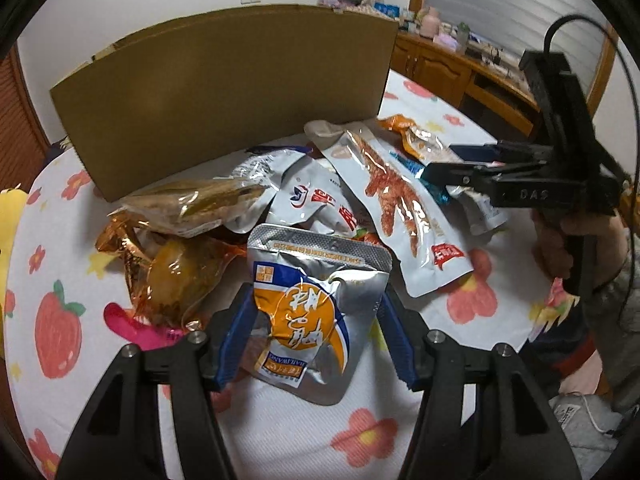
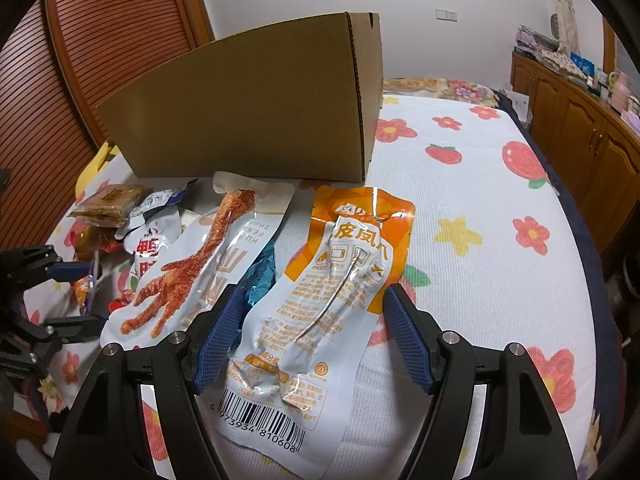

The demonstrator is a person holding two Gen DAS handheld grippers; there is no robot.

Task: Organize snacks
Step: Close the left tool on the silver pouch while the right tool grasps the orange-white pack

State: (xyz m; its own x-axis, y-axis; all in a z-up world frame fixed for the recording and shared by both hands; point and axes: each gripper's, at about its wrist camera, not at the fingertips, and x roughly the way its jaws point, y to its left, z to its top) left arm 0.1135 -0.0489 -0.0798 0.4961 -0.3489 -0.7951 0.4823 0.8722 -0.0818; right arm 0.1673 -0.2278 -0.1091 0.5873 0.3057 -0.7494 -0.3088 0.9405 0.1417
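My left gripper (image 1: 316, 296) is shut on a silver pouch with an orange label (image 1: 312, 316), and the foil is crumpled between the blue pads. My right gripper (image 2: 311, 292) is shut on an orange-and-white pouch (image 2: 320, 320). Its pads sit at both edges, and the pouch is buckled along its middle. A clear pouch with a red chicken foot (image 2: 180, 280) lies just left of that pouch. Behind the snack pile stands a brown cardboard box (image 1: 224, 96). In the left wrist view the right gripper (image 1: 444, 164) comes in from the right, held by a hand (image 1: 560, 248).
More snacks lie heaped before the box: a brown cracker pack (image 1: 192, 204), an amber-wrapped piece (image 1: 176, 276) and a white pouch with red characters (image 1: 316, 200). All of it rests on a flower-printed bed cover (image 2: 480, 240). Wooden cabinets (image 2: 580, 132) line the right wall.
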